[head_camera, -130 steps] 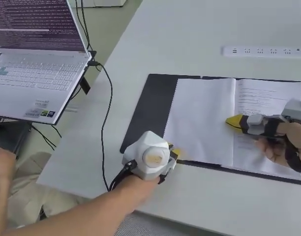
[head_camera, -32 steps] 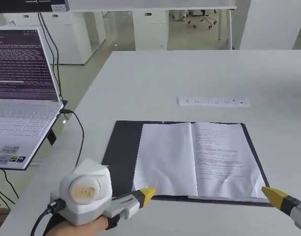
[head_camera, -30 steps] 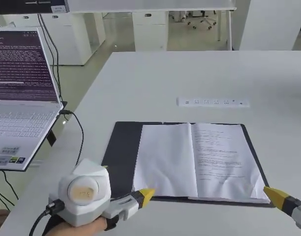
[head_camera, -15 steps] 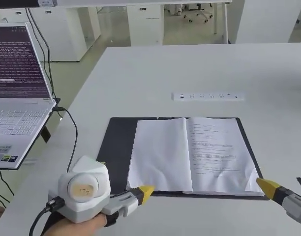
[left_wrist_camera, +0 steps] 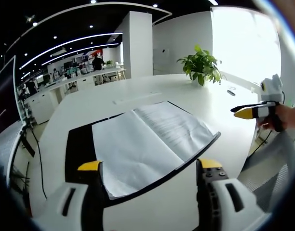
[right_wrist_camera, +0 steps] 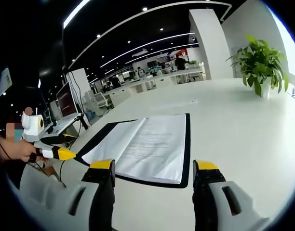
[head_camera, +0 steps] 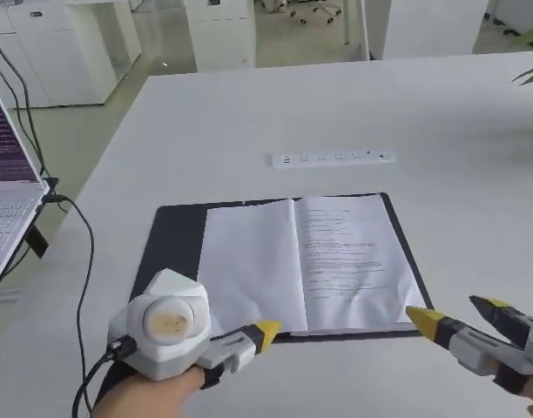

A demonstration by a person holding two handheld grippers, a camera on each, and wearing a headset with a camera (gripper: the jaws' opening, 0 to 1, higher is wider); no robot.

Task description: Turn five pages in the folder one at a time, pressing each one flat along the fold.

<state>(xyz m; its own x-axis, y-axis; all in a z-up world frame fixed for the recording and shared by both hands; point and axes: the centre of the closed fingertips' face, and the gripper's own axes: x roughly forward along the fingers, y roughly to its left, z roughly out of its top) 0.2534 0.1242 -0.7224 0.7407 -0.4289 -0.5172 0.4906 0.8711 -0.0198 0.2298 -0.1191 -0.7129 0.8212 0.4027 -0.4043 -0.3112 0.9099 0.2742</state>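
Jaws of left gripper (left_wrist_camera: 150, 166) and right gripper (right_wrist_camera: 154, 165) gape wide, empty, just off the folder's (head_camera: 175, 239) near edge. Probably between turns; next, nip the printed page's (head_camera: 349, 261) corner.

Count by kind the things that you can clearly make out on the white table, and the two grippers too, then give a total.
Black folder, open, with white pages: 1
White power strip: 1
Green potted plant: 1
Handheld grippers with yellow-tipped jaws, left gripper and right gripper, both open: 2
Total: 5
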